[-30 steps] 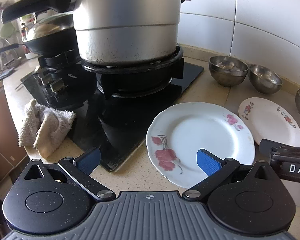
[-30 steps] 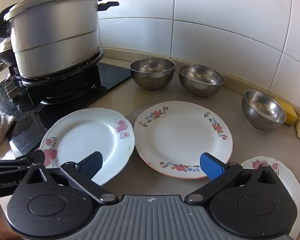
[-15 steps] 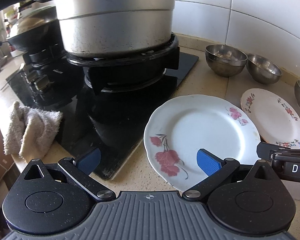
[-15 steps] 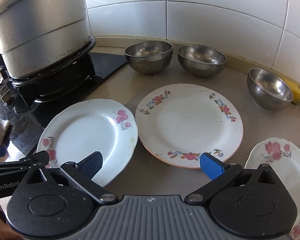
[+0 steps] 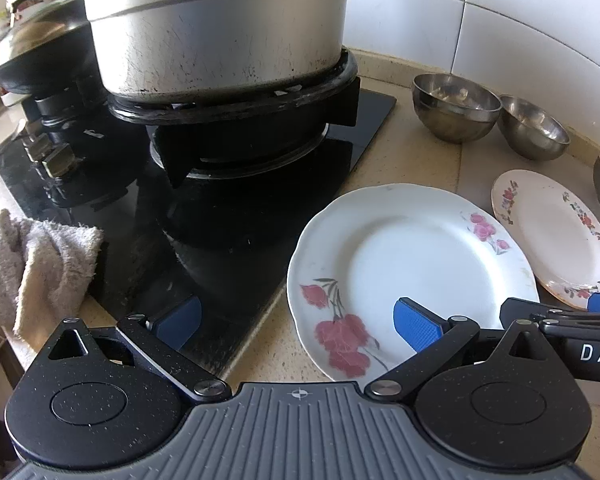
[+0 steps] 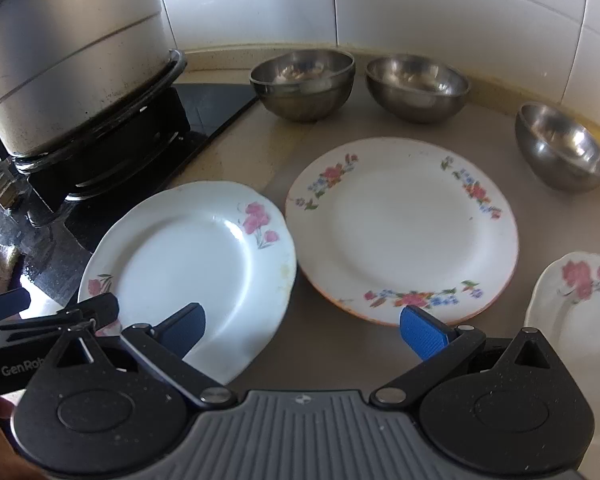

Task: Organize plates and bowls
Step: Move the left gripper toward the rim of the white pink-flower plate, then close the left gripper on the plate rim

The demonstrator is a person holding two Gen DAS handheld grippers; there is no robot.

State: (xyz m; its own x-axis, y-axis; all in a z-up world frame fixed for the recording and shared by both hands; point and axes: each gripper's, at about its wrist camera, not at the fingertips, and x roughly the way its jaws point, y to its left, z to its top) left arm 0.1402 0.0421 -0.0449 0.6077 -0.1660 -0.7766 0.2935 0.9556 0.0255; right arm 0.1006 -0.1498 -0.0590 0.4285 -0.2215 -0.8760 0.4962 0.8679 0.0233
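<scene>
- The left gripper is hovering wide open and empty, one finger over the stove, the other over the rose plate.
- The right gripper is likewise gaping with nothing held, straddling the gap between the rose plate and the rimmed plate.
- Both plates are lying flat mid-counter, just beside each other; whether their rims touch I cannot tell.
- A third plate is sitting at the counter's right edge.
- Three steel bowls are standing along the back wall.
- A pot is sitting on the burner, a towel at the stove's front left corner.
</scene>
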